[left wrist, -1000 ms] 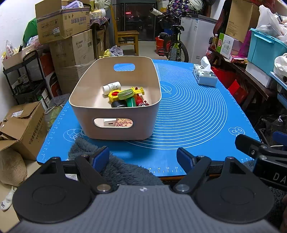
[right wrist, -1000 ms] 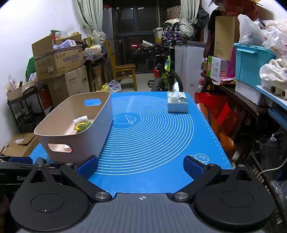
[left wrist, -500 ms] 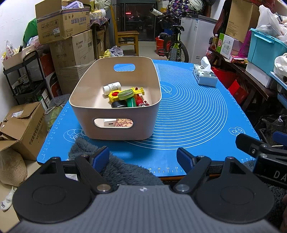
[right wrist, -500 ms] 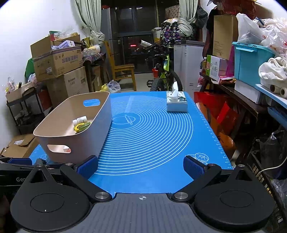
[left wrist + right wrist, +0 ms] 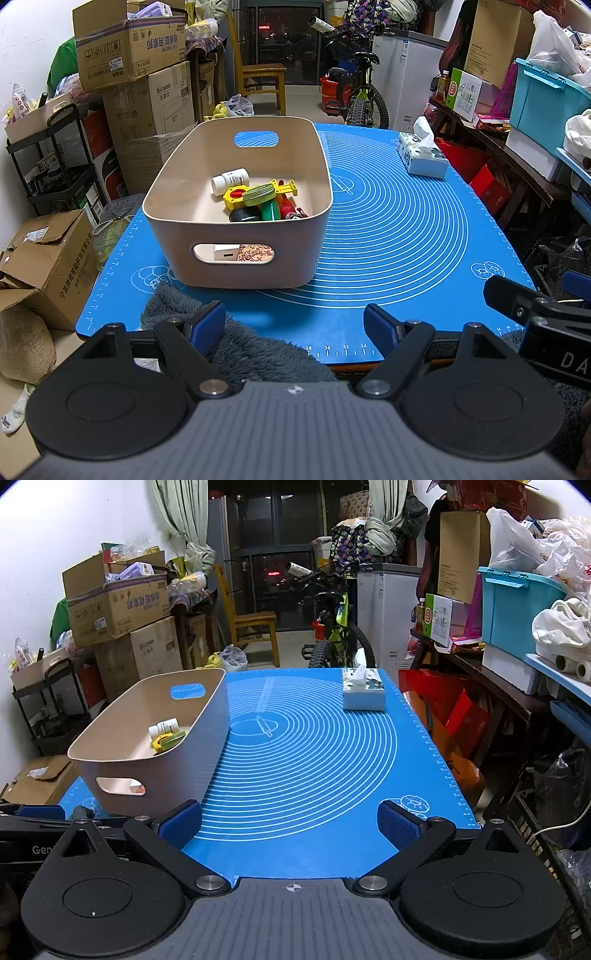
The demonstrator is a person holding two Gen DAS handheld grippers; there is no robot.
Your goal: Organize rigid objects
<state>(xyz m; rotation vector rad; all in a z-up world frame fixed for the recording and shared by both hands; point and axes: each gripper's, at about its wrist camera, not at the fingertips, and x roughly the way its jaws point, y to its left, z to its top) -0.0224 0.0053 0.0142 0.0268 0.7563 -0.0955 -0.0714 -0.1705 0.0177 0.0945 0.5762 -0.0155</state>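
Two grippers are before us at the near edge of the table, both with jaws spread wide and nothing between the pads. We find the left gripper (image 5: 294, 325) poised over a grey fleece cloth (image 5: 251, 350) that laps onto the blue mat (image 5: 388, 236); the right gripper (image 5: 290, 821) hangs over bare mat just beside it. Ahead of the left gripper, apart from its fingertips, stands the beige bin (image 5: 236, 258) on the mat's left half; from the right wrist view the bin (image 5: 147, 775) lies ahead and to the left. We note the objects gathered inside it: a white box (image 5: 226, 254) and a patterned item showing through the near handle slot, then a black round piece (image 5: 244, 215), a red piece (image 5: 290, 210), a green lid (image 5: 260, 192) on a yellow toy (image 5: 236, 195), and a white bottle (image 5: 229, 181) lying on its side farthest back. Beyond, at the mat's far right, sits a tissue box (image 5: 423, 158), well apart from the bin. Cartons, a chair and a bicycle stand behind the table.
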